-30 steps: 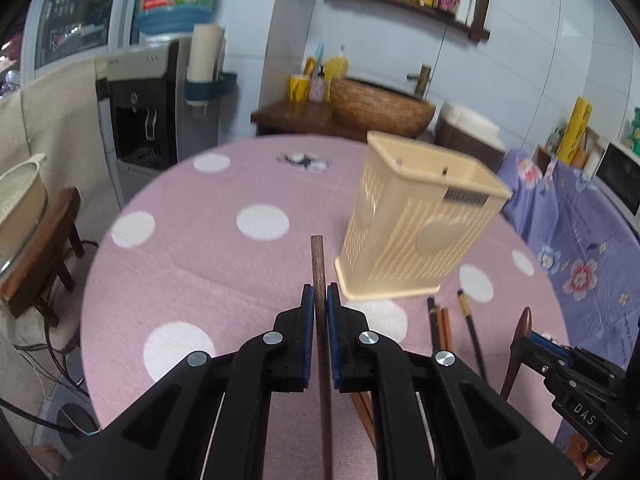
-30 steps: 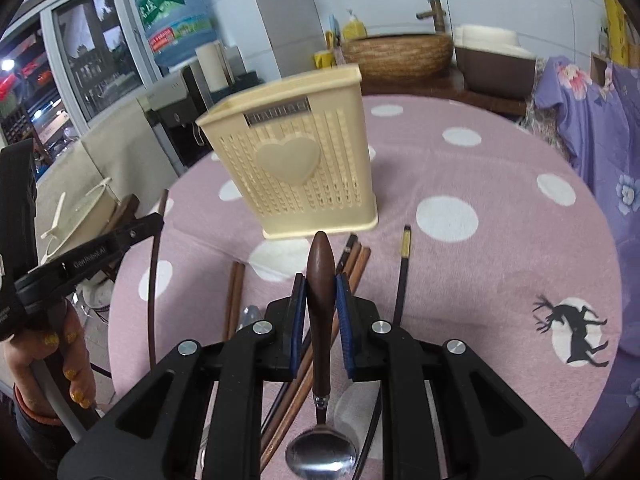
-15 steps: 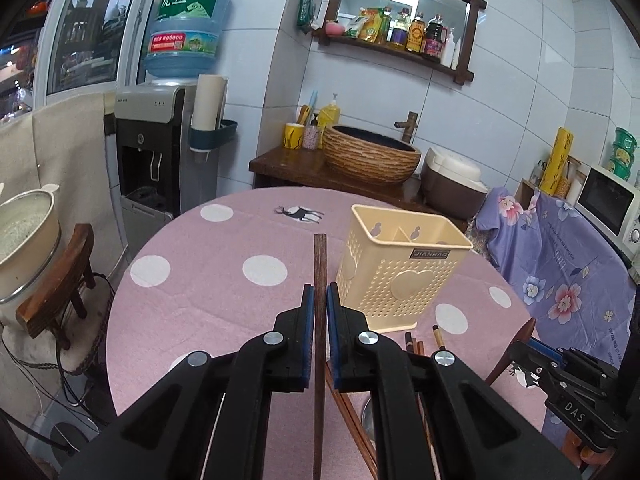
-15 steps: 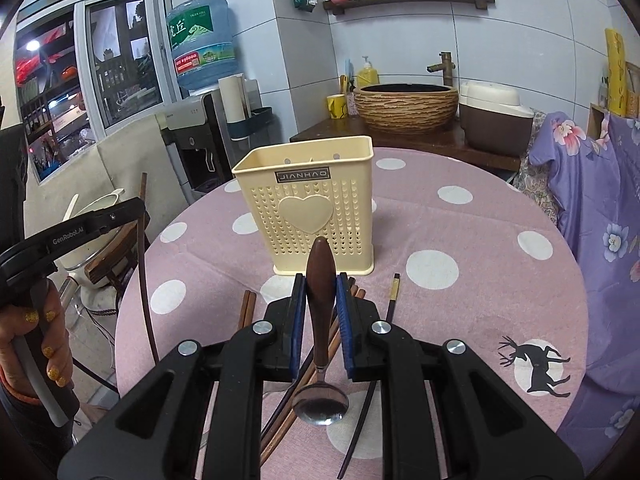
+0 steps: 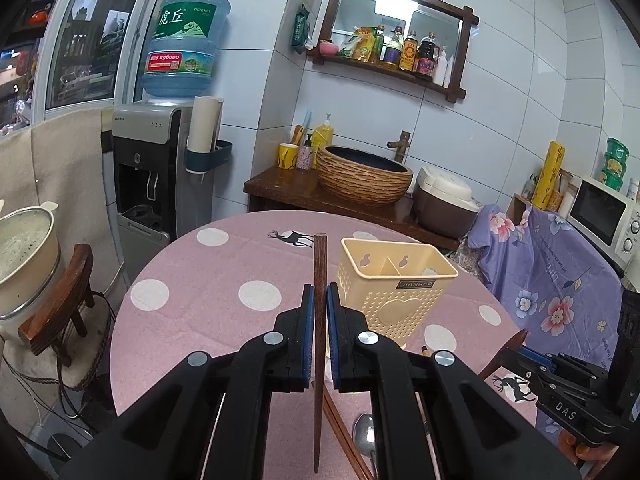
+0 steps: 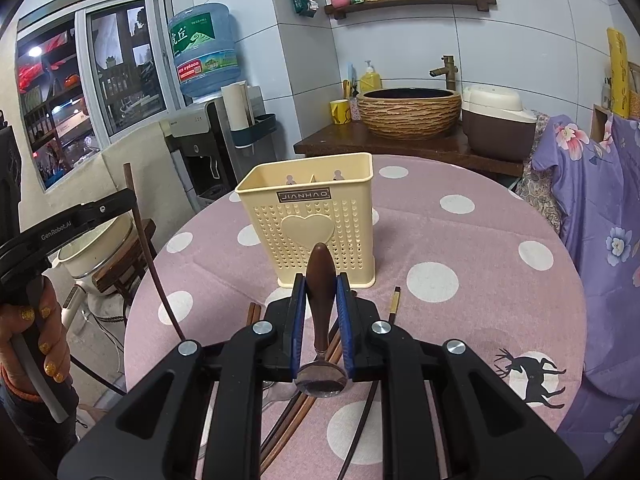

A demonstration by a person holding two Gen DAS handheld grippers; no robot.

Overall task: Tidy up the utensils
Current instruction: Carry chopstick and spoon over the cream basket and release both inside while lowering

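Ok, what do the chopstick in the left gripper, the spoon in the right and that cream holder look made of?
The dark brown chopstick looks like wood: matte, visible grain. The spoon seems to pair a smooth dark wooden handle with a shiny metal bowl that mirrors the room. The cream perforated utensil holder looks like moulded plastic: even colour, punched holes, raised heart.

both wrist cameras looked forward along their own fingers from above the near edge of the worktop [image 5: 192, 280], toward the tiled back wall. each faced the utensil holder [image 5: 394, 286] from near, the left view from its left. both shared the holder, the worktop and the basin [image 6: 408, 110].
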